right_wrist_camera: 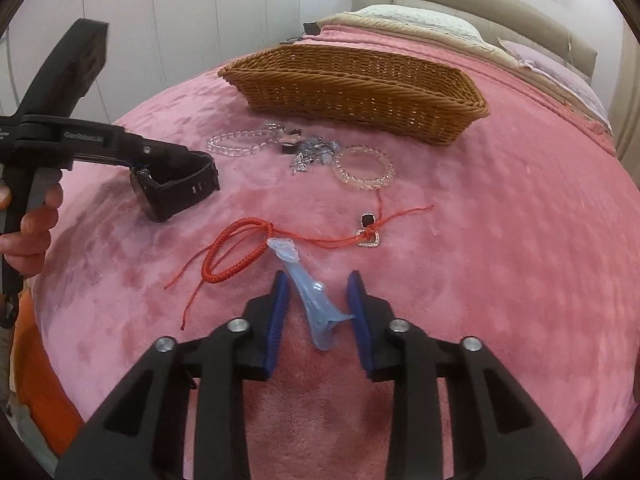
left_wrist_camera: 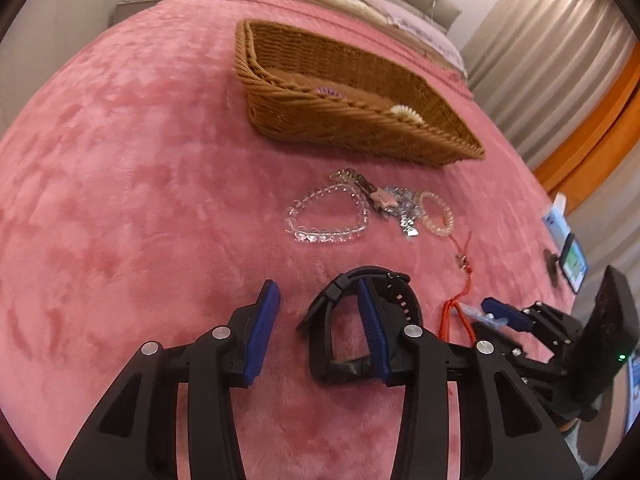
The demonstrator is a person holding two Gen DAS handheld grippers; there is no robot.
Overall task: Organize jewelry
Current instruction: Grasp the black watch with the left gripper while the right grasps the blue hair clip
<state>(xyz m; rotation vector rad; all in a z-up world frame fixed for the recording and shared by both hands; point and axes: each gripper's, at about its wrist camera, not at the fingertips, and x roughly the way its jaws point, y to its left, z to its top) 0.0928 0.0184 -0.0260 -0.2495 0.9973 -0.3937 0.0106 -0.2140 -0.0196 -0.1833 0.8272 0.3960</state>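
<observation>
A wicker basket stands on the pink bed cover, with two small pieces inside it. In front of it lie a clear bead bracelet, a pale pink bead bracelet, a silver charm cluster and a red cord bracelet. My left gripper is open, its right finger inside the loop of a black watch. My right gripper is open, its fingers either side of a light blue hair clip.
A square pendant is tied on the red cord. Pillows lie at the bed's head beyond the basket. A phone on a stand is off the bed's right side. White wardrobes stand behind.
</observation>
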